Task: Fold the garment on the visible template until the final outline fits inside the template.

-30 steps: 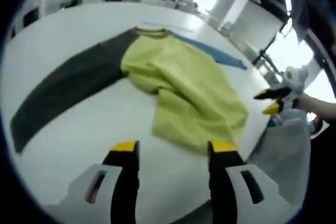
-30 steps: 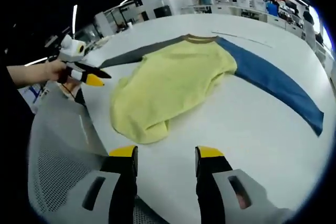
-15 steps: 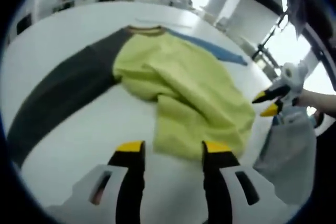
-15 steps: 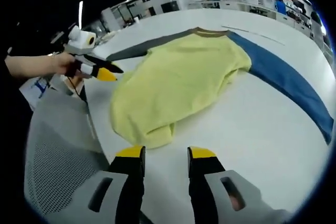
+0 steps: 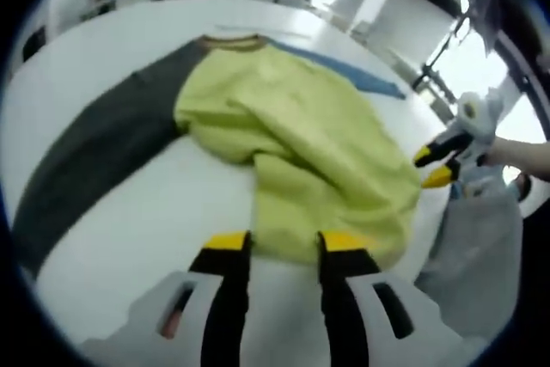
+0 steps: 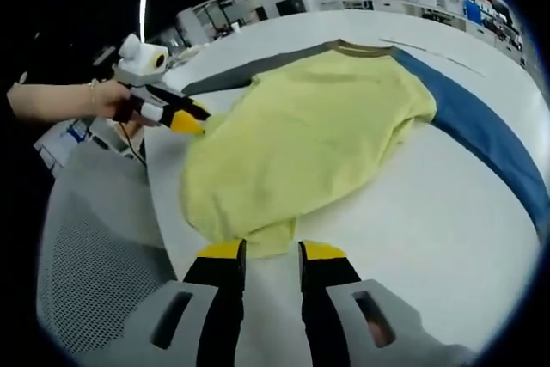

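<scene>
Apparently readying a fold, both grippers, left (image 5: 277, 241) and right (image 6: 262, 249), jaws narrowly parted, flank the yellow garment (image 5: 301, 143) hem at lower centre.

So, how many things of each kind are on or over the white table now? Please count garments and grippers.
Garments: 1, a yellow-green shirt with one dark grey sleeve and one blue sleeve.
Grippers: 2, the left gripper and the right gripper, both with yellow-tipped black jaws.
Total: 3
</scene>
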